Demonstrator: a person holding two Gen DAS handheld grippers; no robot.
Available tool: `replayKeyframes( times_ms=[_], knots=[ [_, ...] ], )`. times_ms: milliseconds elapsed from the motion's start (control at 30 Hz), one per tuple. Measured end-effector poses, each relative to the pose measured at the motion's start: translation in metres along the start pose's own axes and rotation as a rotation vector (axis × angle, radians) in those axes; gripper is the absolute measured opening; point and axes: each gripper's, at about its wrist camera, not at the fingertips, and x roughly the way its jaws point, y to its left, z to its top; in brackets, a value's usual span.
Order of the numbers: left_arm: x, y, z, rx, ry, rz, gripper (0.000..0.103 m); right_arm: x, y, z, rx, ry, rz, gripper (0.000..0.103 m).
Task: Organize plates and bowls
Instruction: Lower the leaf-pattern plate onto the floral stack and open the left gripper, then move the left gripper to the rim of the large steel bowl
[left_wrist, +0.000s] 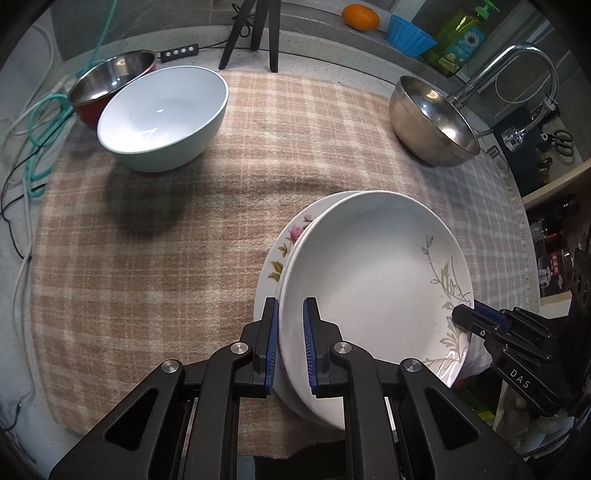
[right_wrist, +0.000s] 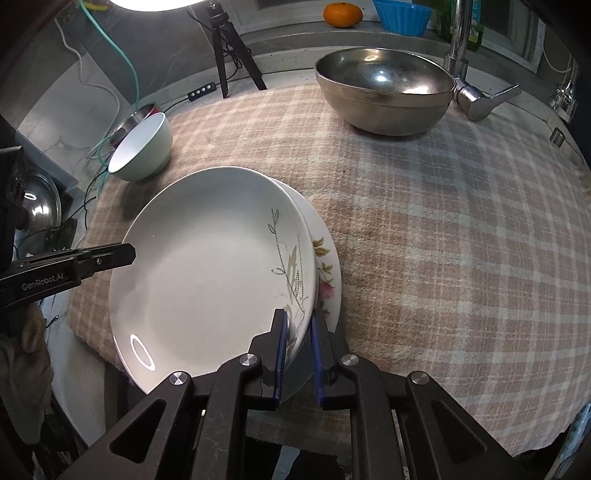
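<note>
Both the left gripper (left_wrist: 290, 345) and right gripper (right_wrist: 298, 356) have jaws pinching opposite rims of the leaf-patterned plate (left_wrist: 373, 266), which lies between them atop the flowered plate (left_wrist: 291, 236).

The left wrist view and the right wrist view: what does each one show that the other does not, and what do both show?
Only the left wrist view shows the green soap bottle clearly and the scissors on the shelf at the right. Only the right wrist view shows the metal pot lid at the left edge and the bright lamp at the top. Both show the leaf-pattern plate on the flowered plate, the left gripper and right gripper each clamped on a rim, the pale green bowl, the steel bowl, the orange and the checked cloth.
</note>
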Motion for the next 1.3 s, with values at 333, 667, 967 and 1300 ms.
replayKeyframes(
  times_ms=[333, 667, 967, 1300],
  knots=[
    [-0.001, -0.001, 0.001, 0.007, 0.003, 0.006, 0.011, -0.002, 0.0, -0.001, 0.006, 0.005, 0.017, 0.013],
    [-0.017, 0.001, 0.004, -0.004, -0.031, -0.002, 0.011, -0.008, -0.006, 0.002, 0.031, -0.007, 0.052, 0.013],
    [-0.033, -0.016, 0.021, 0.023, -0.069, -0.03, 0.013, -0.031, -0.029, 0.009, 0.109, -0.083, 0.081, 0.02],
    [-0.049, -0.024, 0.044, 0.038, -0.112, -0.061, 0.013, -0.052, -0.056, 0.013, 0.188, -0.15, 0.064, 0.027]
  ],
)
